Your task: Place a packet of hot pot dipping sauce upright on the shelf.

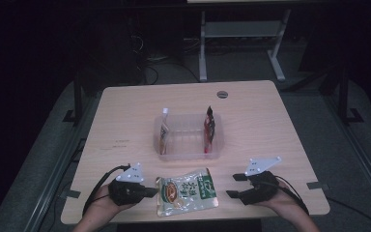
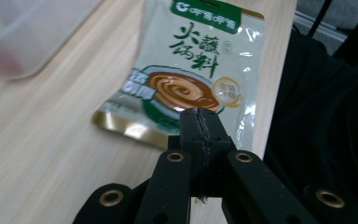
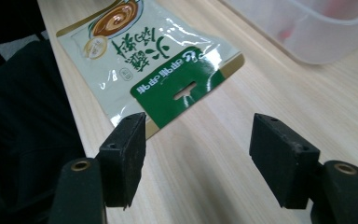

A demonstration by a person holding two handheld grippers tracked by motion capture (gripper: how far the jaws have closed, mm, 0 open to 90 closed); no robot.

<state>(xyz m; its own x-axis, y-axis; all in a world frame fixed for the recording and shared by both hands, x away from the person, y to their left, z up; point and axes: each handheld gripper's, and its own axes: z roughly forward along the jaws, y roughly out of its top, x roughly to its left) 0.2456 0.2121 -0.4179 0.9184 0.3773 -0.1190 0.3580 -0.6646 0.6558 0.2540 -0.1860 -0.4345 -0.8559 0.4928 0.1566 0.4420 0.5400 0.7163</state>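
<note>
Here, pouch: a green and white sauce pouch (image 1: 186,191) is laid flat near the front edge of the surface (image 1: 125,121), about midway between its front corners.
Left gripper: the left gripper (image 1: 150,192) is seen at the pouch's left edge; its jaws are pressed together, and whether the edge is pinched cannot be told.
Right gripper: the right gripper (image 1: 233,185) is held just right of the pouch, jaws spread, nothing between them.
Bin: a clear bin (image 1: 188,154) is placed mid-surface, two packets stood inside.
</note>
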